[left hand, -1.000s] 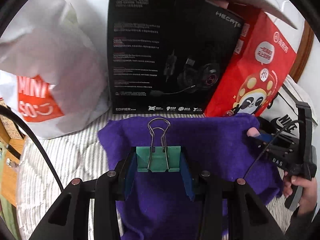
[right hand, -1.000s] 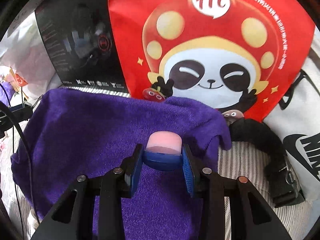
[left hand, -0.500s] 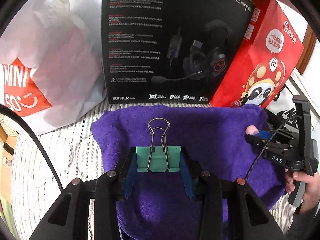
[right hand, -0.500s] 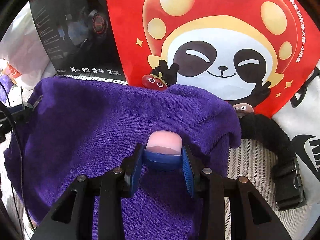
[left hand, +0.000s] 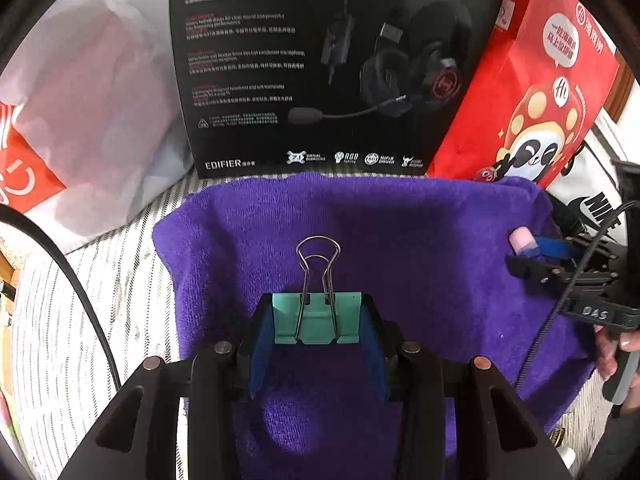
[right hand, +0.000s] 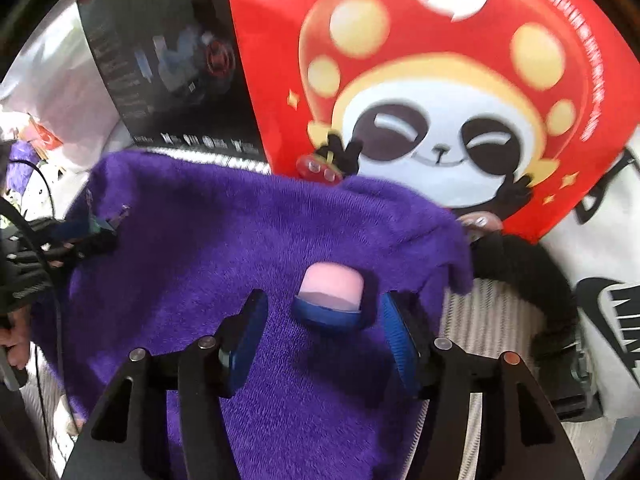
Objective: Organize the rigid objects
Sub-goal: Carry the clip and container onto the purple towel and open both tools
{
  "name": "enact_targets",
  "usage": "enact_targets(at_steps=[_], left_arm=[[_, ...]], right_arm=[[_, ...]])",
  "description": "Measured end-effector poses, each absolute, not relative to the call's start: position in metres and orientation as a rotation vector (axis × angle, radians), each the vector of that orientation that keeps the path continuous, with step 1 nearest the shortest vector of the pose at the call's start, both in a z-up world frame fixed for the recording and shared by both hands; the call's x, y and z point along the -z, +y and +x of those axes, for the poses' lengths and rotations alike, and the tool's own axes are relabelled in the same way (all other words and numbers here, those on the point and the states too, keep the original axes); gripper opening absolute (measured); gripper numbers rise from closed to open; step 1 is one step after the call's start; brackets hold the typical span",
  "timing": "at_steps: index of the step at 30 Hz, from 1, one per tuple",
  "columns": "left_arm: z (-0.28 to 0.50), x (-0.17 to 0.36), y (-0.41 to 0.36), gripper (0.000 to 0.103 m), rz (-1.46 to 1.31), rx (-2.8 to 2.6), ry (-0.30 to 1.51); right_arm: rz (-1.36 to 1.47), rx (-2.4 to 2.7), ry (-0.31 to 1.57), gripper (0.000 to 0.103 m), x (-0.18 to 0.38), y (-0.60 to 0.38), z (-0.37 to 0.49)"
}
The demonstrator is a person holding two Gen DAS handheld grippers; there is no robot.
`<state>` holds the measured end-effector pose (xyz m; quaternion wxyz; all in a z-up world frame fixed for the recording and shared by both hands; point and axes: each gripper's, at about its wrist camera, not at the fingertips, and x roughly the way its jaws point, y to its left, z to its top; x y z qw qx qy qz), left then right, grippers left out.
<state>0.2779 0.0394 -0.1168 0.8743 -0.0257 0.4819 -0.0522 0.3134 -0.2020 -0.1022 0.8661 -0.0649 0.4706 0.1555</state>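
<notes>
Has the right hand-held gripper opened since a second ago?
Yes. The right hand-held gripper has spread its blue pads clear of the pink-and-blue cap, which now sits free on the purple towel.

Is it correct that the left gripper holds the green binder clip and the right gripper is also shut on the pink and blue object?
Not fully. The right wrist view shows the right gripper open, the pink and blue object free on the purple towel. The left gripper does hold the green binder clip.

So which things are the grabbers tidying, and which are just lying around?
Being tidied: green binder clip in the left gripper; pink-and-blue object between the open right gripper fingers, on the purple towel.

Lying about: headset box, red panda bag, black strap.
</notes>
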Motion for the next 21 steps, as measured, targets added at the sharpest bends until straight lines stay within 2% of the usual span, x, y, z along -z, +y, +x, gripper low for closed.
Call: enact_targets(at_steps=[10, 17, 19, 21], left_arm=[[0.279, 0.128, 0.023, 0.039, 0.034, 0.075, 1.017], [0.279, 0.128, 0.006, 0.04, 0.075, 0.055, 1.021], [0.28, 0.128, 0.003, 0.044, 0.083, 0.042, 1.026], [0.278, 0.128, 0.002, 0.052, 0.094, 0.029, 1.025]], right_arm=[[-0.048, -0.379, 0.86, 0.068, 0.043, -0.22, 0.29], [-0.033, -0.387, 0.821, 0.068, 0.023, -0.229, 0.276], [-0.036, -0.383, 0.815, 0.068, 0.016, -0.236, 0.274], [-0.038, -0.383, 0.809, 0.068, 0.012, -0.238, 0.269]])
